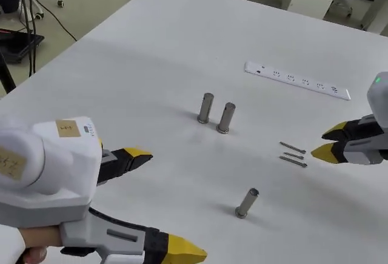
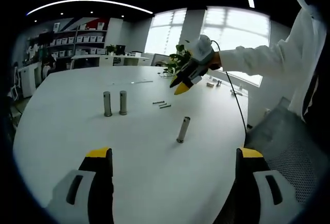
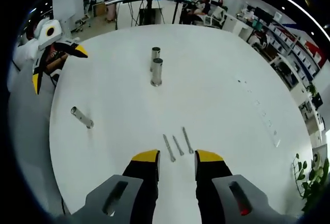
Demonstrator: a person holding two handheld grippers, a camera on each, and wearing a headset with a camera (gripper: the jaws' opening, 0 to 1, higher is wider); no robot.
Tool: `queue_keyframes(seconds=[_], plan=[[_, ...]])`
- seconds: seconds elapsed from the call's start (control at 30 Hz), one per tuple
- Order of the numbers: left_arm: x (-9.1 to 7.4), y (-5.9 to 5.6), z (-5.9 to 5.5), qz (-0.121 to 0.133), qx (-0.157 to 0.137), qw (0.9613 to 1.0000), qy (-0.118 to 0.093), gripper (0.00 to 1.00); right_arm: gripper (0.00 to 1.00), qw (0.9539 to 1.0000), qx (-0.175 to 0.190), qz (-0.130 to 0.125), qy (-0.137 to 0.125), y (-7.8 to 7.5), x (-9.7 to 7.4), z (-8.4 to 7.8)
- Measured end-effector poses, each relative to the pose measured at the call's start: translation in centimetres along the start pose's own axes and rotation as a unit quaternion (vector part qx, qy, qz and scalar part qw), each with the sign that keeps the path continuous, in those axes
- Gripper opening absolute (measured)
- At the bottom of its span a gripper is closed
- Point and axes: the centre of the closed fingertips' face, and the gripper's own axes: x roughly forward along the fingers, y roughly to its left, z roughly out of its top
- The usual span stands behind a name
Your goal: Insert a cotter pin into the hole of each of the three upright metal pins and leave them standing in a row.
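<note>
Head view: white desk (image 1: 151, 51) takes most of the frame. Left gripper (image 1: 174, 205) sits at 7 o'clock, low over the near edge and pointing toward 3 o'clock. Its jaws are spread wide with nothing between them. Right gripper (image 1: 320, 144) enters at 3 o'clock with its tips aimed toward 9 o'clock. Its jaws are parted by a narrow gap and also empty, which the right gripper view confirms.

In the left gripper view, the right arm's white sleeve (image 2: 258, 59) reaches in from 2 o'clock. The hand (image 2: 213, 59) is wrapped on the handle, and that gripper is tilted nose-down above the desk.

Power strip (image 1: 297, 81) lies flat at 1 o'clock.

Metal pins: two (image 1: 216, 113) stand upright side by side near frame centre, close but not touching. The third (image 1: 247, 203) stands alone at 5 o'clock of that pair, well apart.

Three cotter pins (image 1: 293, 155) lie flat and roughly parallel at 4 o'clock of the pair, just off the right gripper's tips. None is in a pin hole.
</note>
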Motion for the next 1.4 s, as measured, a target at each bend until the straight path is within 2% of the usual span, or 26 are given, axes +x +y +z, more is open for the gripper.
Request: queue_keyframes(seconds=[0.17,0.23,0.4,0.53,0.8,0.93,1.07,1.27,1.4], plan=[[0.0,0.3,-0.2,0.006,-0.001,1.0000,0.002,0.99,0.22,0.9998,-0.014,-0.001,0.013,-0.4,1.3,-0.2],[0.0,0.2,-0.4,0.005,-0.002,1.0000,0.005,0.99,0.19,0.9996,-0.023,0.007,0.014,-0.2,1.7,0.0],[0.0,0.2,-0.8,0.006,0.003,0.9999,0.010,0.99,0.12,0.9991,-0.035,0.008,0.020,-0.5,2.8,0.1],[-0.1,0.0,-0.9,0.005,0.003,0.9999,0.008,0.99,0.08,0.9979,-0.046,0.024,0.038,-0.1,3.5,-0.5],[-0.2,0.0,-1.1,0.010,-0.010,0.9999,0.004,0.99,0.05,0.9941,-0.078,0.032,0.069,-0.1,4.9,-1.9],[-0.2,0.0,-1.3,0.007,-0.017,0.9998,0.001,0.98,0.03,0.9954,-0.060,0.035,0.065,-0.2,5.1,-1.7],[-0.1,0.3,-2.0,0.006,-0.028,0.9996,0.007,0.95,0.03,0.9954,-0.056,0.039,0.067,-0.2,5.5,-1.7],[0.0,0.2,-2.1,0.003,-0.035,0.9994,0.007,0.95,0.03,0.9949,-0.050,0.048,0.073,0.1,5.7,-2.0],[0.1,0.2,-2.3,0.000,-0.039,0.9992,0.011,0.95,0.02,0.9955,-0.039,0.047,0.072,-0.6,5.8,-2.2]])
